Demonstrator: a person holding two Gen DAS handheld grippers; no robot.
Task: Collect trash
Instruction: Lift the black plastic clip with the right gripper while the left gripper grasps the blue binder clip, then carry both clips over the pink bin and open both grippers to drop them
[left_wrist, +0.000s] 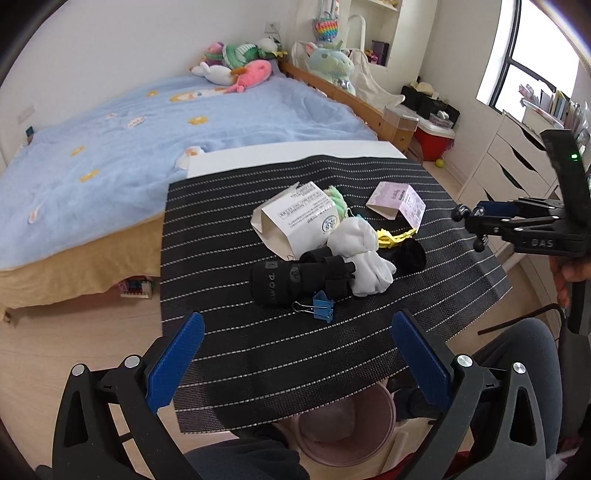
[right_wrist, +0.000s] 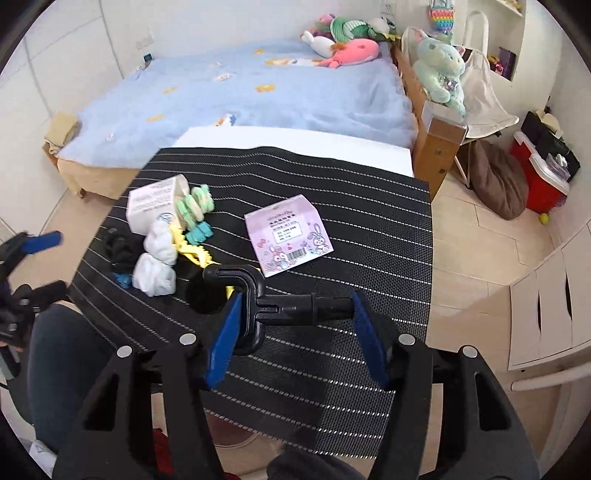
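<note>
On a black mat (left_wrist: 258, 354) with thin white stripes, woven and coarse-looking, laid over a white table beside a bed, sits a small heap of odds and ends. Right gripper (right_wrist: 295, 317) is pinching a black plastic piece (right_wrist: 288, 308), a rod with a hooked, moulded end; it spans pad to pad and appears clear of the mat, so the step in hand reads as carrying one picked item away from the heap. Left gripper (left_wrist: 297, 363) hangs over the near edge of the mat with jaws spread wide and nothing between them. A pink bin (left_wrist: 343, 432), round and smooth-walled, shows below the table's near edge, partly hidden by the mat; likely the drop point. Next move, as I judge it: bring the rod over the bin's mouth and let go, minding the hooked end, which could catch on a pad. Trash remaining on the mat: a white carton (left_wrist: 295, 218), torn open, printed, stiff card; a lilac packet (right_wrist: 288, 236), flat and glossy with cartoon rabbits and a barcode, lying apart from the heap. Mixed in are white socks (left_wrist: 362, 258), soft and bunched; a black strap roll (left_wrist: 291, 280); a blue binder clip (left_wrist: 319, 304), metal with wire handles; yellow toothed clips (right_wrist: 192, 253). Which of these count as trash I cannot tell.
</note>
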